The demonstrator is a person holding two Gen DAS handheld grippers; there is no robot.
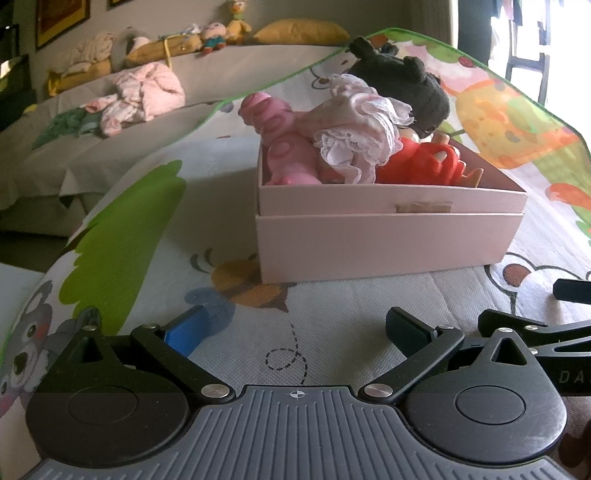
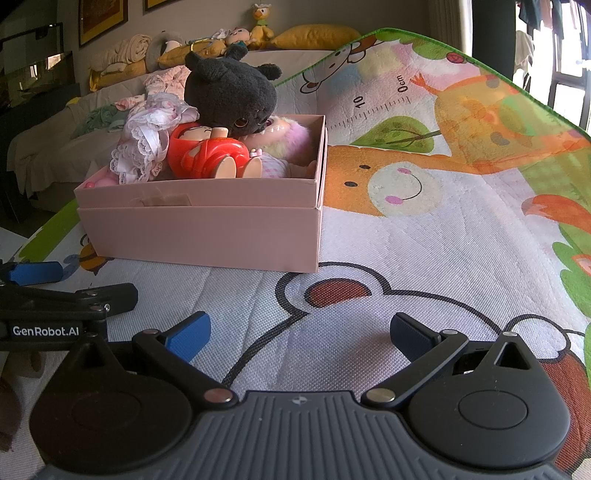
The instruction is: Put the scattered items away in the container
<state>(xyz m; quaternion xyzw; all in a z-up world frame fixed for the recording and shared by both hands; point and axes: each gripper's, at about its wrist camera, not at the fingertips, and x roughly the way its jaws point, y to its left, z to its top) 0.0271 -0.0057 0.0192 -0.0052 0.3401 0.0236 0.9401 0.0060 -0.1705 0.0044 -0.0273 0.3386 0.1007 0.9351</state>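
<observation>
A pink cardboard box (image 1: 384, 240) (image 2: 207, 232) stands on a cartoon play mat (image 1: 325, 325) (image 2: 424, 236). It is full of toys: a black plush (image 1: 410, 88) (image 2: 232, 96), a red plastic doll (image 1: 421, 166) (image 2: 207, 155), a lacy pink cloth (image 1: 354, 147) (image 2: 147, 144), a pink figure (image 1: 277, 140) and a pink furry doll (image 2: 288, 144). My left gripper (image 1: 295, 332) is open and empty, short of the box. My right gripper (image 2: 301, 334) is open and empty, near the box's right corner. The left gripper shows at the left edge of the right wrist view (image 2: 55, 295).
A grey bed (image 1: 92, 147) with pink clothes (image 1: 144, 96), plush toys (image 1: 221, 33) and a yellow pillow (image 1: 303, 31) lies behind the mat. A bright window (image 2: 569, 55) is at the far right. The right gripper's arm (image 1: 535, 336) shows at the right of the left wrist view.
</observation>
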